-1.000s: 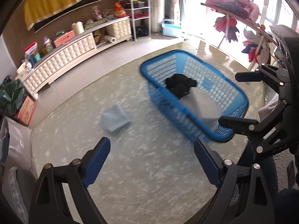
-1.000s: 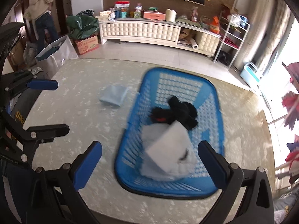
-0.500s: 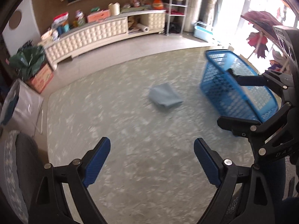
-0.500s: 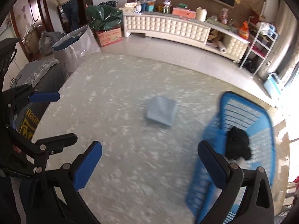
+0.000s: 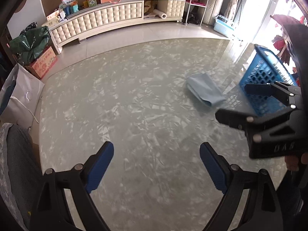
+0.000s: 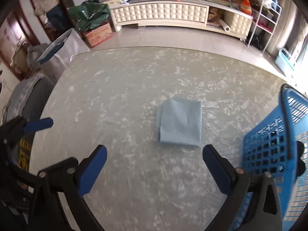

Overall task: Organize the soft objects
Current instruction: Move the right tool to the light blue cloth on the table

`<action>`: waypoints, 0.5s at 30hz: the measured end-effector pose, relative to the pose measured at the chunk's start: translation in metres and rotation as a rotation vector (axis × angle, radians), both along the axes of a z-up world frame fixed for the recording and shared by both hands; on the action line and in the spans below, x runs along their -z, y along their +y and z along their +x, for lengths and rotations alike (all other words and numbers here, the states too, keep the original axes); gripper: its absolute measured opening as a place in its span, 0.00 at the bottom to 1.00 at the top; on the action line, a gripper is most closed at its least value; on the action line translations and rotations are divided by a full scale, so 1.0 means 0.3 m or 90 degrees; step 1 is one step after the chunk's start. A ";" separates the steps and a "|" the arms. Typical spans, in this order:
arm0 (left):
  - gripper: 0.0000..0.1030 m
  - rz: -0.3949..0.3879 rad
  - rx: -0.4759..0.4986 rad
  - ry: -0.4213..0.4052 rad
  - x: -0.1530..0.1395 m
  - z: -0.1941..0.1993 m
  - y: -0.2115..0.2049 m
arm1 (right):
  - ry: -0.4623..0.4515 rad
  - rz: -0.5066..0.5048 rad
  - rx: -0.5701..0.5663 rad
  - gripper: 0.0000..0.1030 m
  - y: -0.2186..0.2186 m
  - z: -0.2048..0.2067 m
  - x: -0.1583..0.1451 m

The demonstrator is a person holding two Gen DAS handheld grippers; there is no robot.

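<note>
— Marbled grey table (image 6: 119,88) filled both views, with a cream sideboard (image 6: 159,13) on the floor behind it. Where was your cloth?

— Your folded blue cloth (image 6: 180,123) lay flat towards the table's right side, apart from the blue basket (image 6: 269,152) at the right edge.

— And your tools?

— Your left gripper (image 5: 156,165) was spread wide over bare table, nothing between its pads. Your right gripper (image 6: 155,166) was spread too, empty, the cloth just past its fingertips.
</note>
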State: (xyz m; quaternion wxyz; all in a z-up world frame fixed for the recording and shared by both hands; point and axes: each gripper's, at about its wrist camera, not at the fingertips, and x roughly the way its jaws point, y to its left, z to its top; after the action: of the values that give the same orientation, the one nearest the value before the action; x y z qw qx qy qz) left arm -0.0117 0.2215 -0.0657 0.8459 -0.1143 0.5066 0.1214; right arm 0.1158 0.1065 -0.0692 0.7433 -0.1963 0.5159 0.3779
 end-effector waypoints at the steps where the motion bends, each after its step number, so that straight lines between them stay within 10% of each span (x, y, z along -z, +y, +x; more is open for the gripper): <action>1: 0.87 0.002 0.002 0.003 0.012 0.013 0.005 | -0.002 -0.003 0.005 0.95 0.008 0.017 0.014; 15: 0.87 0.002 0.028 0.030 0.127 0.182 0.038 | 0.017 -0.042 0.064 0.88 0.015 0.155 0.141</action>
State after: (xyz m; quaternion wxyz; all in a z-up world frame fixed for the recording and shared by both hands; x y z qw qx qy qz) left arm 0.0429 0.2329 -0.1039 0.8363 -0.0990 0.5288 0.1059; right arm 0.1622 0.1109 -0.1117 0.7475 -0.1892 0.5472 0.3256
